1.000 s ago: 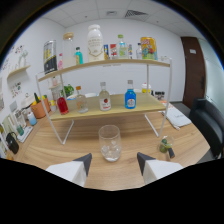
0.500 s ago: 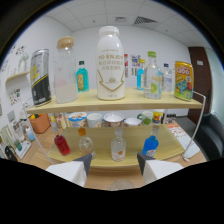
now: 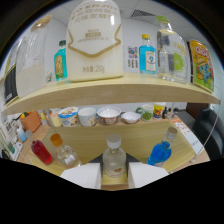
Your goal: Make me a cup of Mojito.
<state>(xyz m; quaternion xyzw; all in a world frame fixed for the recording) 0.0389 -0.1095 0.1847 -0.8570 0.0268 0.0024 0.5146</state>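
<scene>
Jaws: spread; the gripper (image 3: pixel 111 175) has a fingertip either side of the clear bottle (image 3: pixel 114 159), with a sliver of gap at each side, so nothing is pinched yet.
Clear bottle: grey-capped, upright on the lower shelf (image 3: pixel 125 134), between the fingers; probably the white rum for the Mojito, though its label is too small to read.
Left of the clear bottle: an orange-capped bottle (image 3: pixel 62 151), then a red bottle (image 3: pixel 41 152).
Right of the clear bottle: a blue bottle (image 3: pixel 162 149), near.
Behind the clear bottle: a row of small bowls (image 3: pixel 108 115).
Above the clear bottle: the upper shelf (image 3: pixel 115 92), bearing a big white jar (image 3: pixel 95 41).
Step in hand: grasping the bottle.
Doing it well: centre on the body below the neck, close evenly on both sides, lift straight, then draw back clear of both neighbours and the upper shelf.
</scene>
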